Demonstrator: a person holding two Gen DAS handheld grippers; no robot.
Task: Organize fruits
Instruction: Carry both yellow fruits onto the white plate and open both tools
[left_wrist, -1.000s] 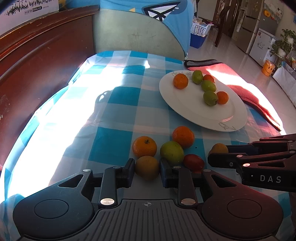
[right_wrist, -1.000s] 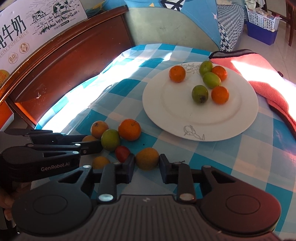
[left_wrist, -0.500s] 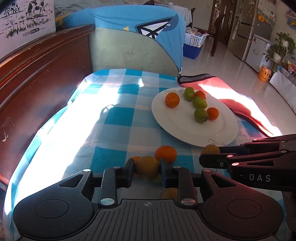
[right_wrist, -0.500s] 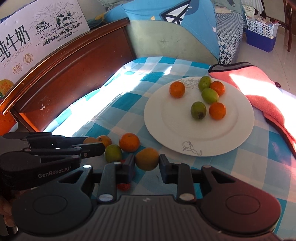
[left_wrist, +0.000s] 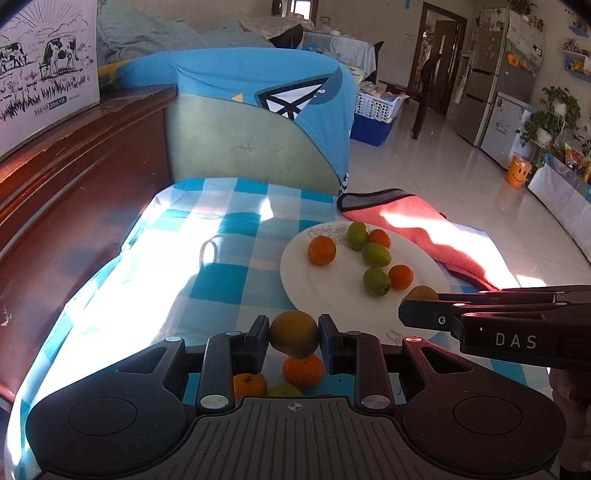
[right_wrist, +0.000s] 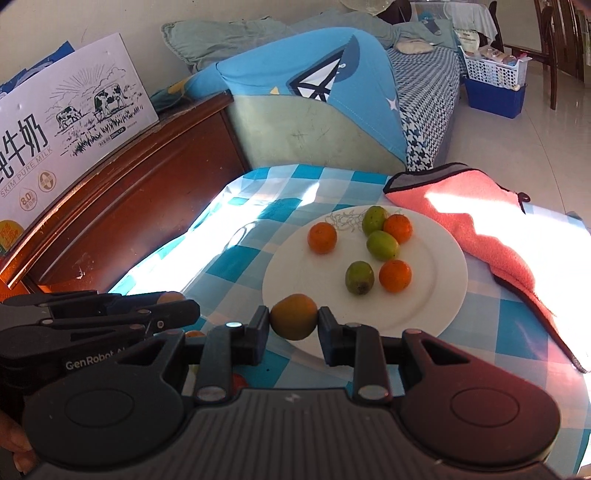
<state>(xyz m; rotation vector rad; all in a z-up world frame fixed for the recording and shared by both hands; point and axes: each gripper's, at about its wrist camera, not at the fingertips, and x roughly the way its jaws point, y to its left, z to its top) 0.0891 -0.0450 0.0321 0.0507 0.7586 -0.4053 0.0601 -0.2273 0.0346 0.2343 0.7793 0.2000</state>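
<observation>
Blue checked cloth (left_wrist: 221, 284) in sun, plate (right_wrist: 439, 295) holding six fruits, red towel (right_wrist: 491, 229) beside; left gripper (left_wrist: 294, 334) clamps a fruit (left_wrist: 293, 333), right gripper (right_wrist: 293, 322) another fruit (right_wrist: 293, 321), above the cloth

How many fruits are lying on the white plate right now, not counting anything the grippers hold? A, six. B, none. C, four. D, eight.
A: the white plate carries three orange fruits and three green ones, six in all; the right gripper holds its own fruit clear of the plate.
</observation>
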